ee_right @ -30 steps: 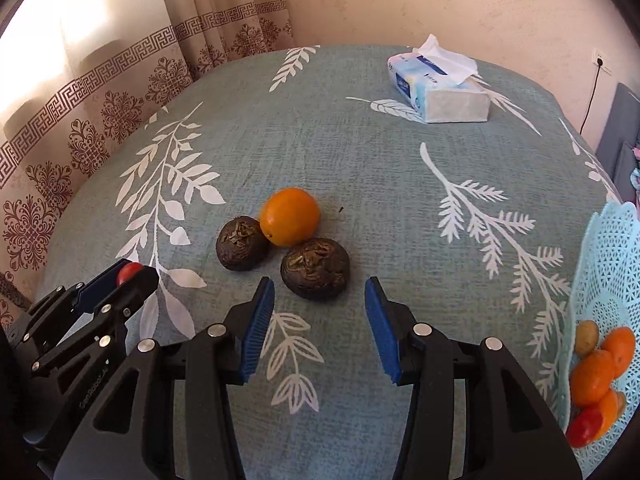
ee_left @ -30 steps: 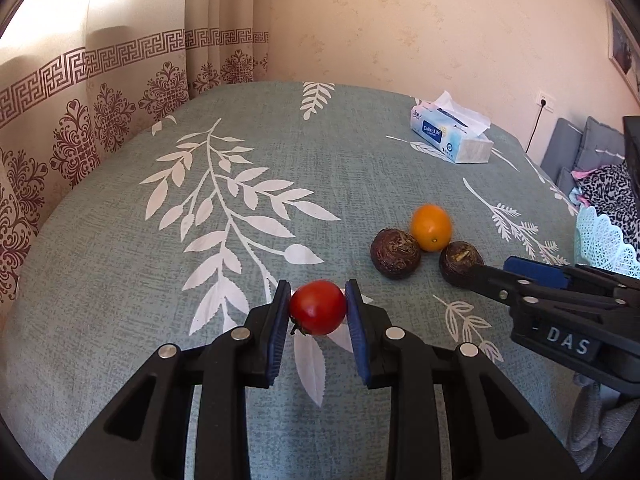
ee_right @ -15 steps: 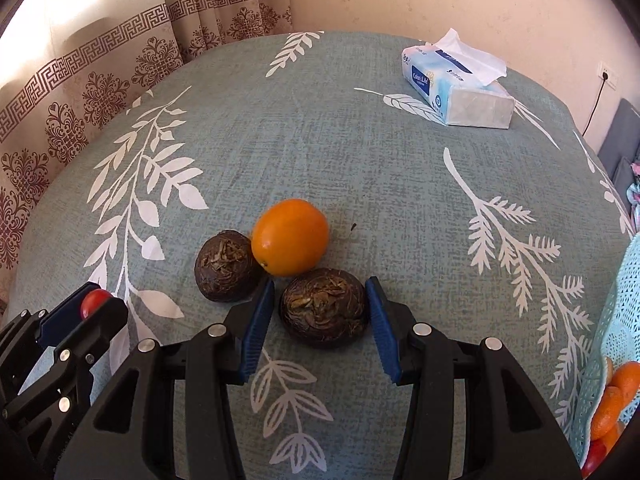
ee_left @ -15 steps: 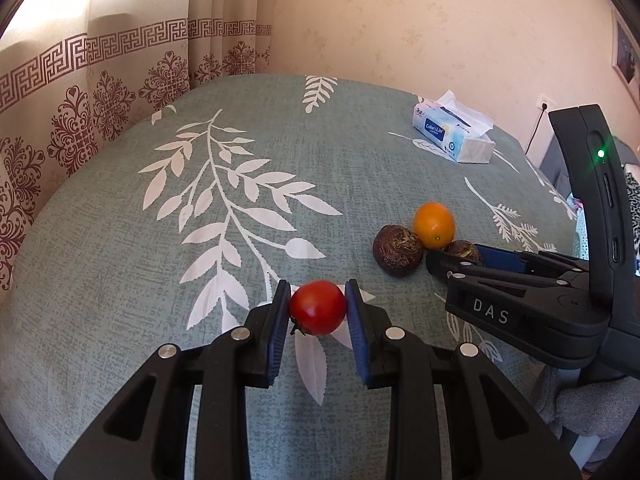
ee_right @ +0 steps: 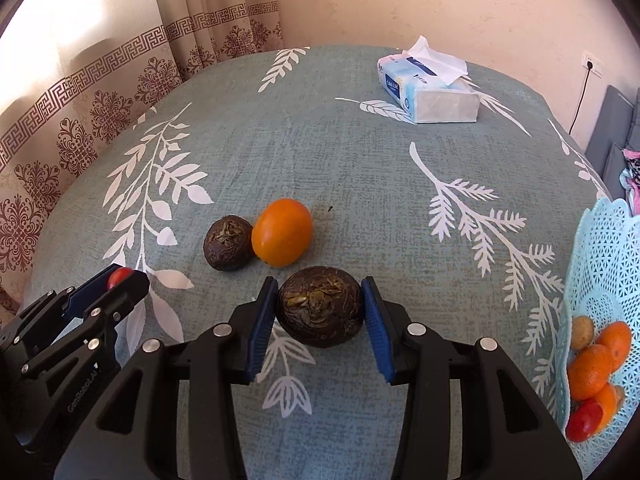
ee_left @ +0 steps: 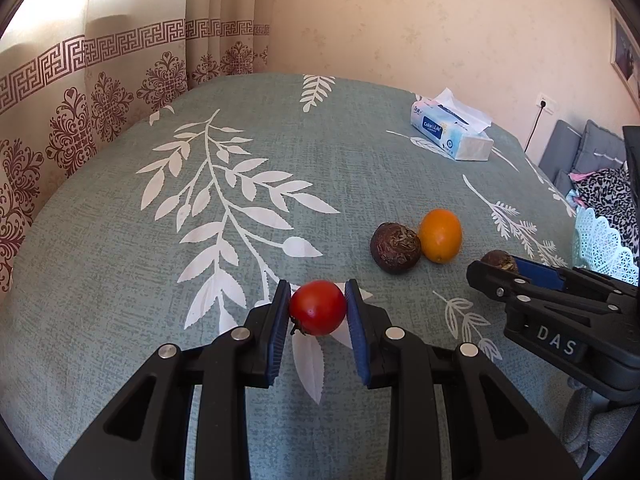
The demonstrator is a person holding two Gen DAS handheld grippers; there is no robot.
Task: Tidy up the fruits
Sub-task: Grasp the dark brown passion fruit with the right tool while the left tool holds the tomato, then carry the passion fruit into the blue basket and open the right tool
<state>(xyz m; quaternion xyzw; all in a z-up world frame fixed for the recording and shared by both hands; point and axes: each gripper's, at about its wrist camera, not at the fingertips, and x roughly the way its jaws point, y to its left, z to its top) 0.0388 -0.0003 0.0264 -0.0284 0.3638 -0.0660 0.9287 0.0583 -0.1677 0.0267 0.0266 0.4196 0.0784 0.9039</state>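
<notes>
Pinching tomato point(ee_left: 318, 307) clear of the cloth point(ee_left: 120, 300), left gripper point(ee_left: 318, 314) was clamped | right gripper point(ee_right: 320, 312) jaws just closing, pads meeting the near dark fruit point(ee_right: 320, 306) | best squeezed gently and lifted straight, avoiding the orange point(ee_right: 282, 232), toward basket point(ee_right: 600, 248) at right.

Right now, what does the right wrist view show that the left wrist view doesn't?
Only the right wrist view shows the fruit inside the basket and the right hand-held gripper, whose jaws have just been closing, against the dark brown fruit. Only the left wrist view shows the cushions. Both show the tomato in the left hand-held gripper, the orange and the tissue pack.
</notes>
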